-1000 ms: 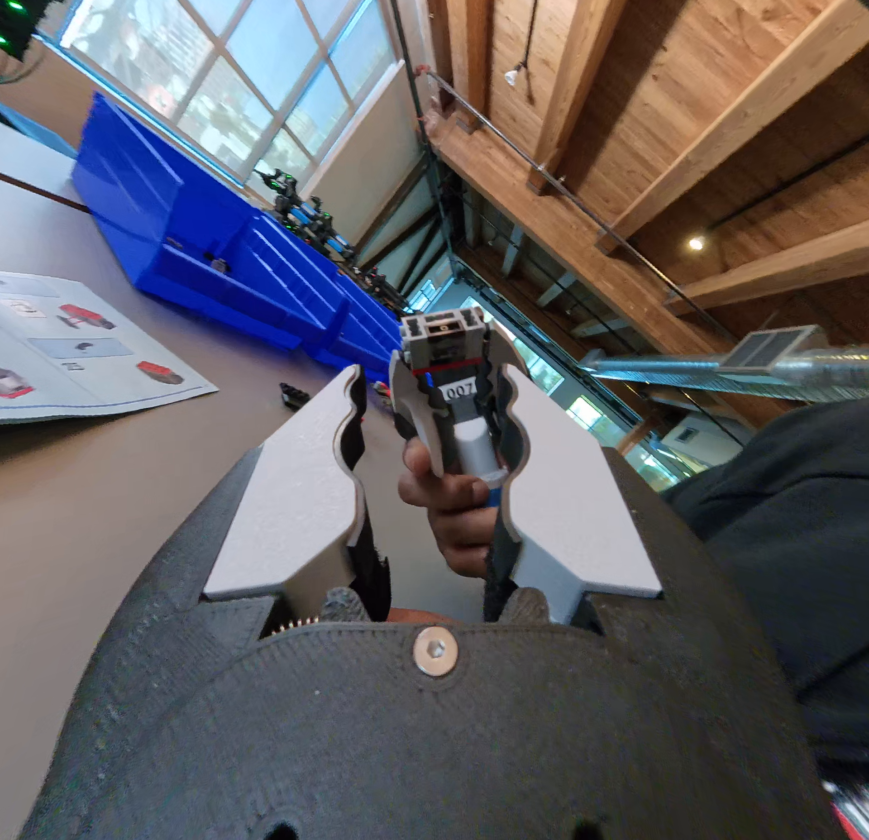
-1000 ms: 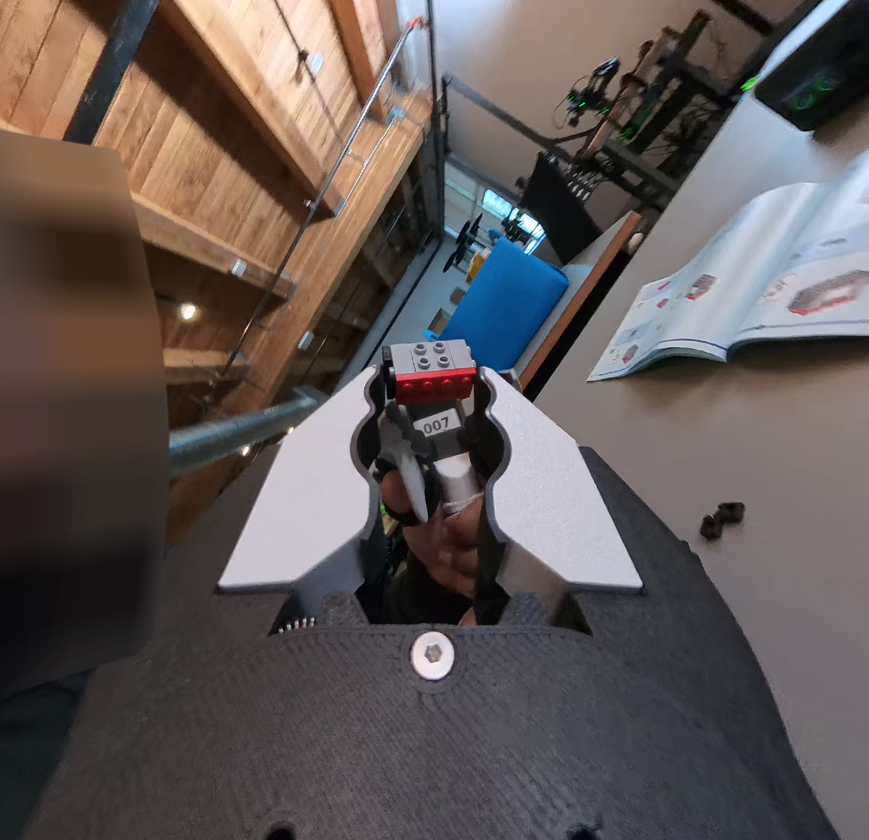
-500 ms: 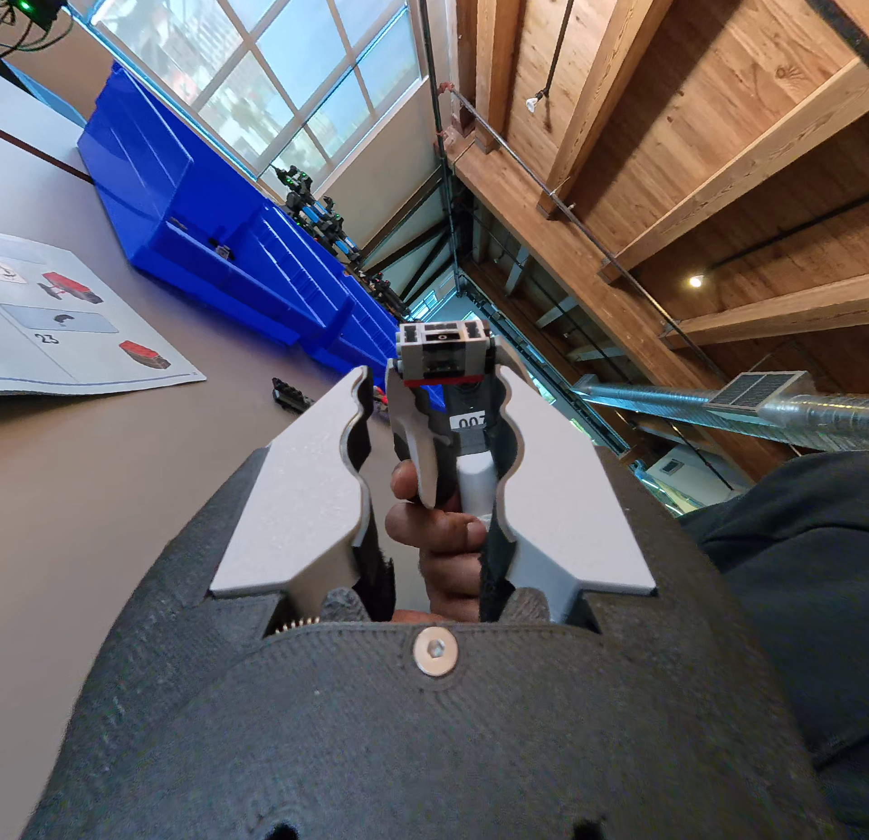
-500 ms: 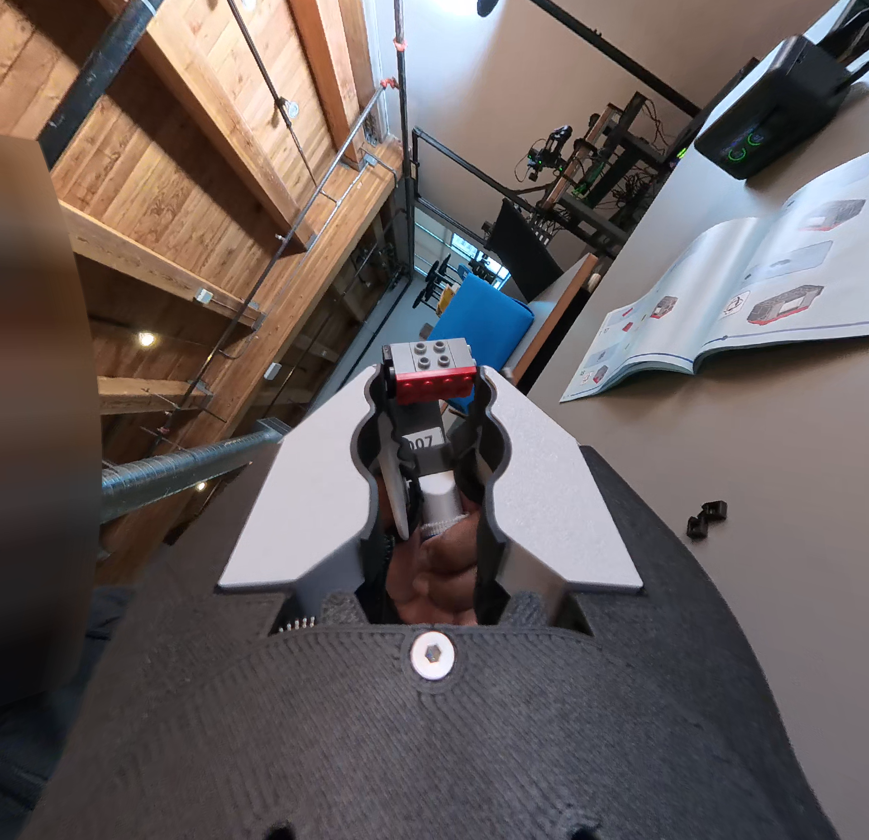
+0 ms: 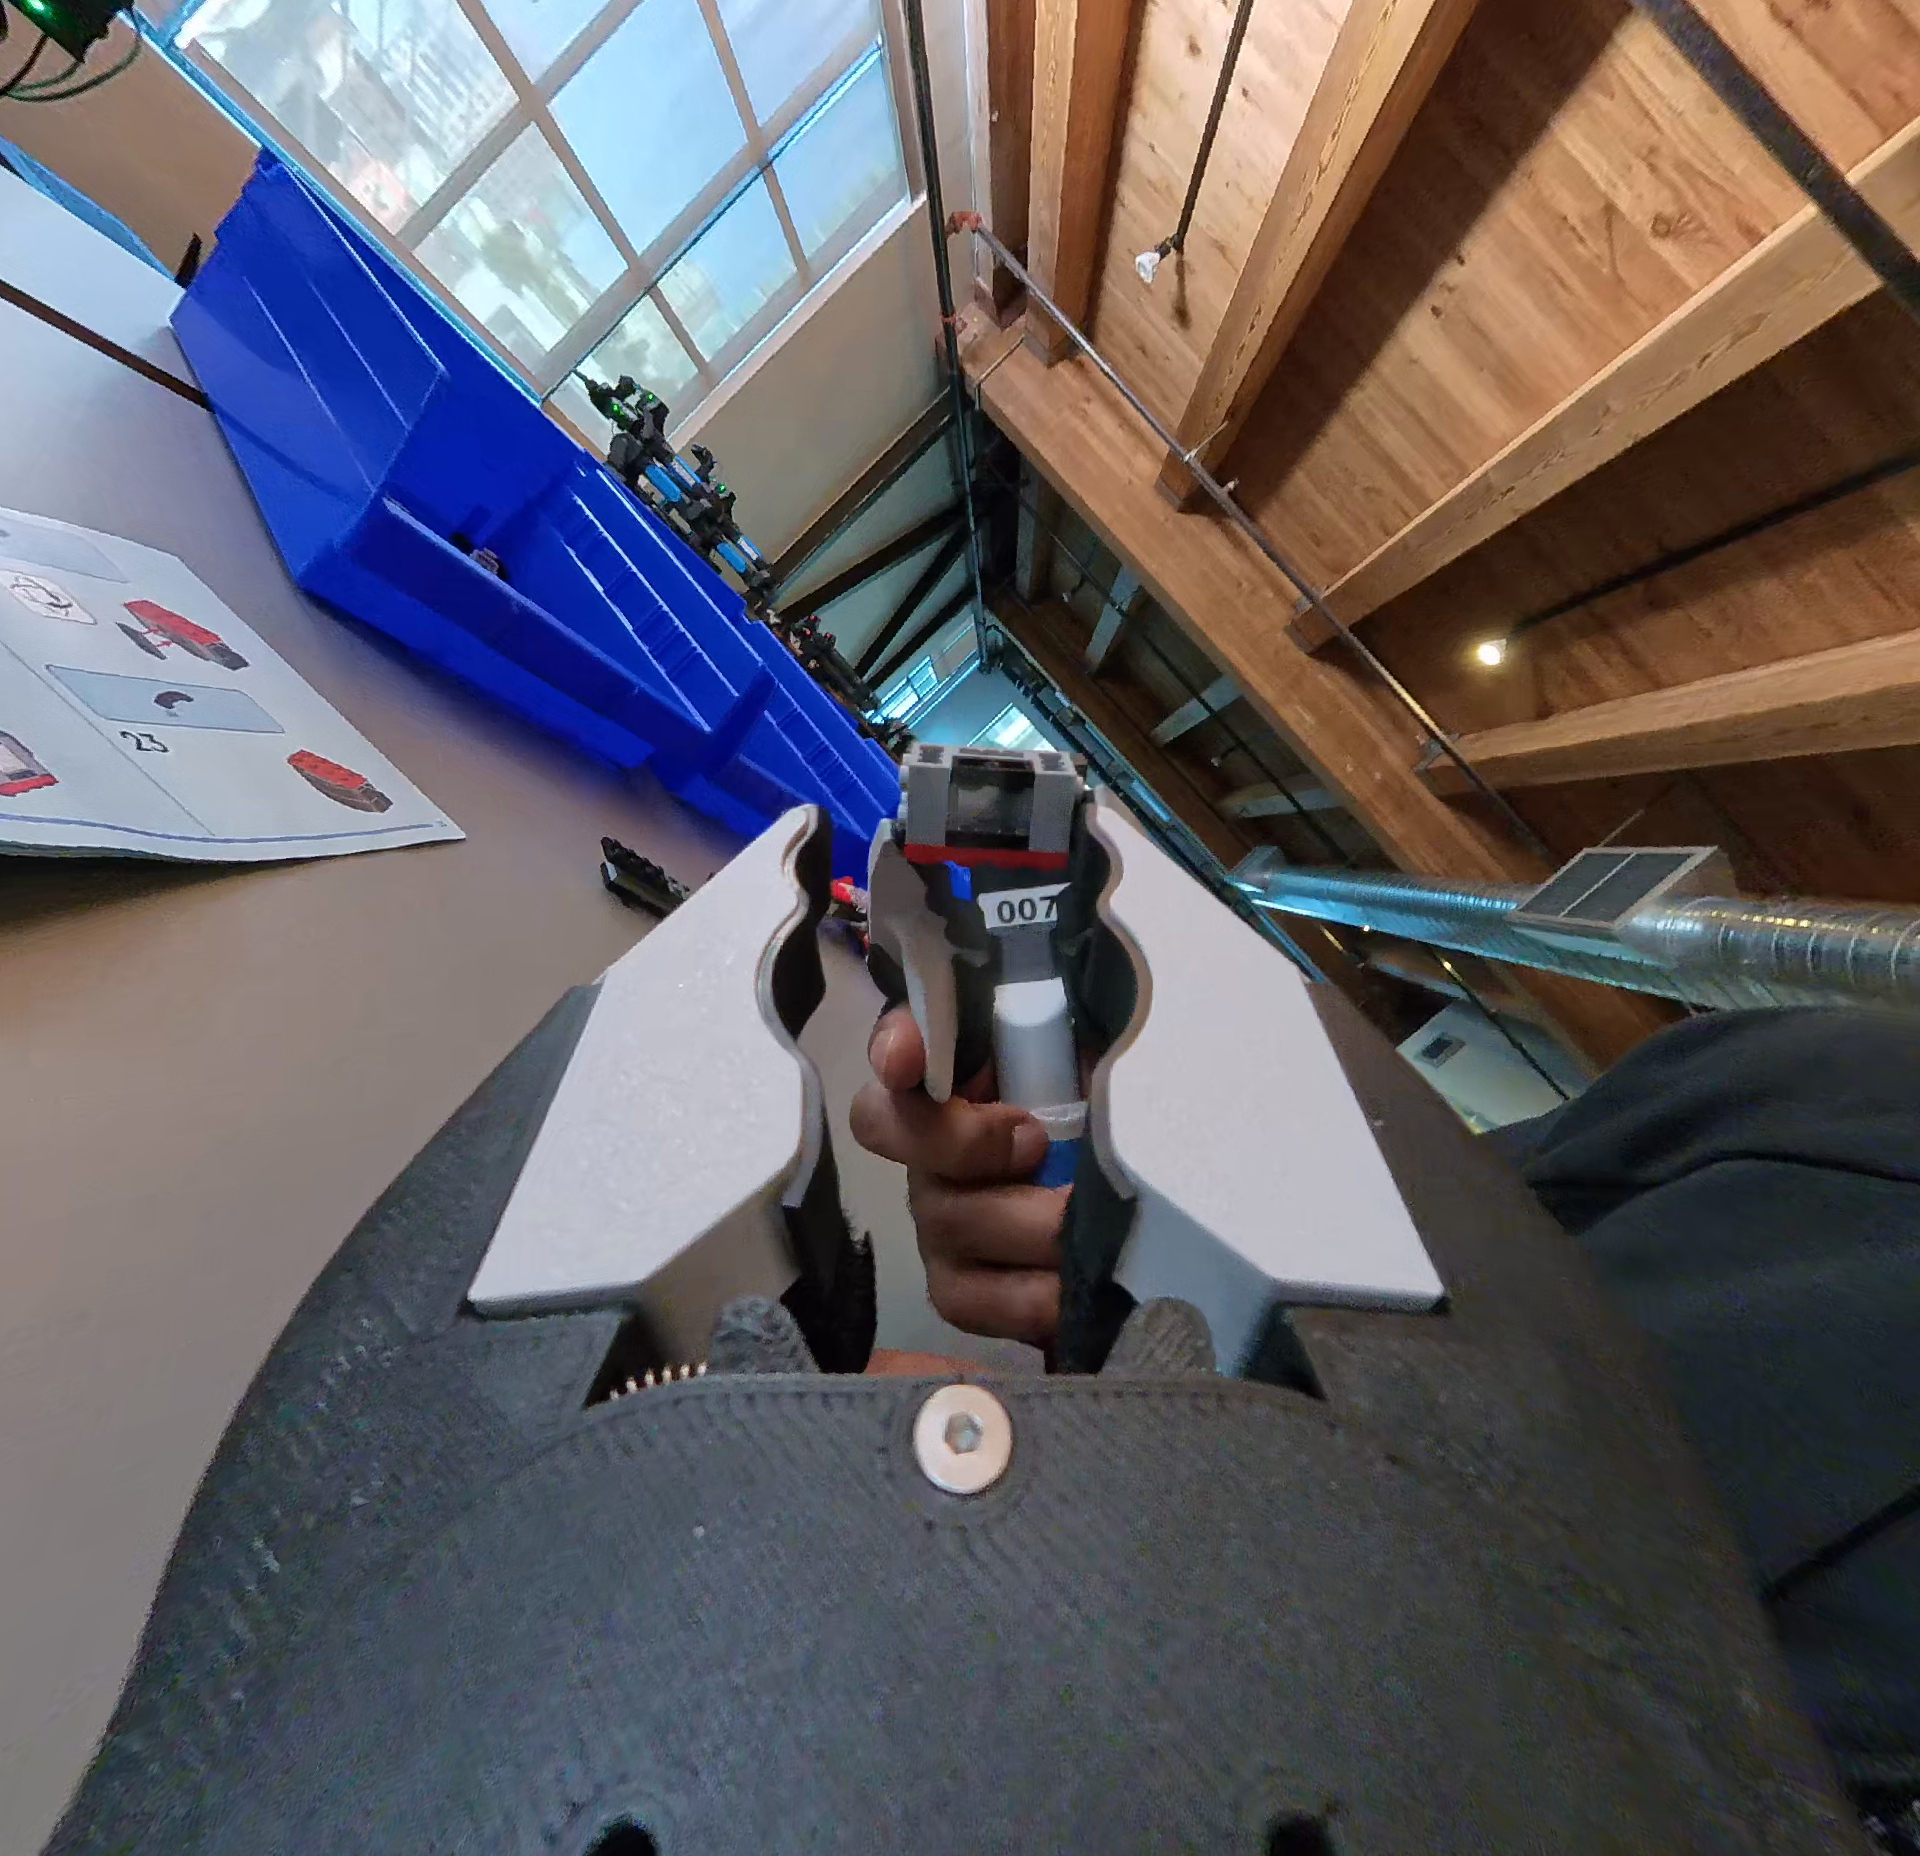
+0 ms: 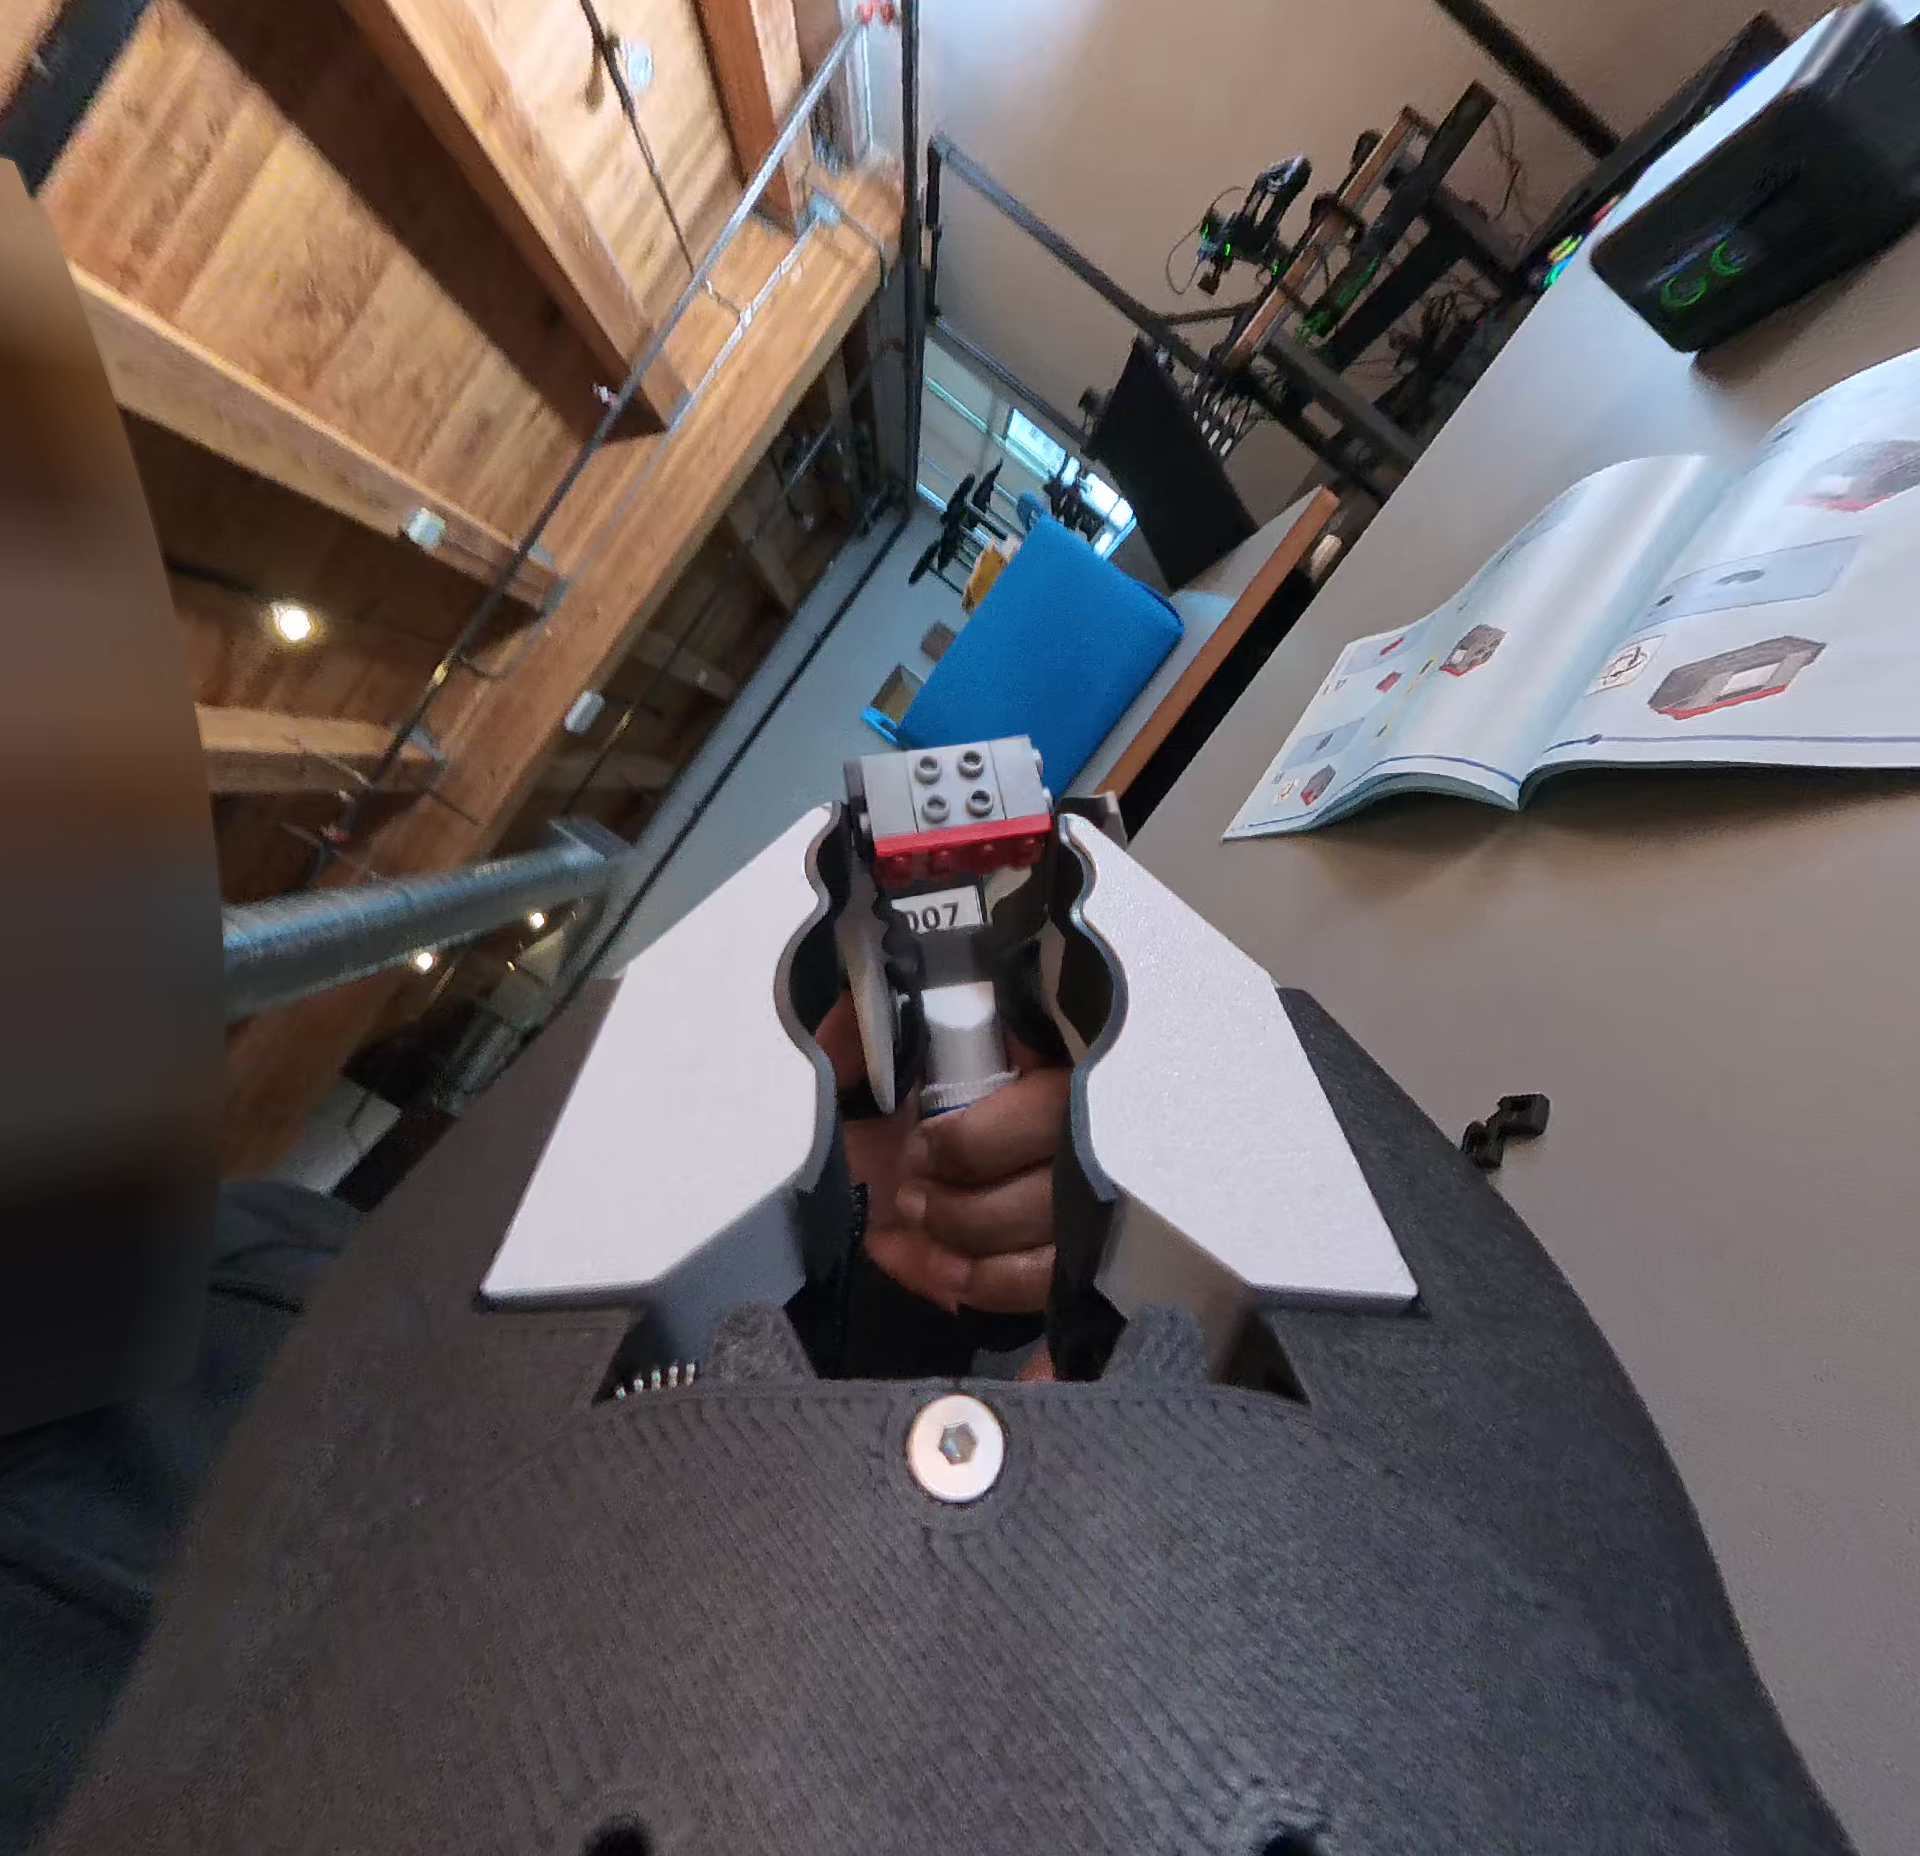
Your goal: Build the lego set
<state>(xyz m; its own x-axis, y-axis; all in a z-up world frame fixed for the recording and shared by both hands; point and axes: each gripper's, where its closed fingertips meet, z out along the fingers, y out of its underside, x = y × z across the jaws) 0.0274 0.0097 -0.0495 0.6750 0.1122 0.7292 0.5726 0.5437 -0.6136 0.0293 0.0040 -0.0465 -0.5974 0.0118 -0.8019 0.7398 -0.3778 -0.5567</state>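
A small lego assembly, grey with a red strip, is in the air between my two grippers, which point at each other and tilt up. In the right wrist view the assembly [image 6: 951,804] fills the gap between the fingertips of my right gripper [image 6: 945,819], which is shut on it. In the left wrist view the assembly [image 5: 992,804] lies against the right finger of my left gripper [image 5: 951,824]. A gap shows beside the left finger, so that gripper is a little open. Behind the assembly each view shows the other gripper's handle and a hand.
The open instruction booklet [image 5: 156,705] [image 6: 1621,643] lies on the brown table [image 5: 260,1079]. Blue parts bins [image 5: 468,518] stand behind it. A small black piece [image 5: 644,876] [image 6: 1507,1126] lies loose on the table. A black box with green lights [image 6: 1787,237] stands far right.
My left gripper's jaws have narrowed around the assembly since one second ago. Both views have swung slightly, so more of the table and booklet shows. The right gripper still holds the assembly.
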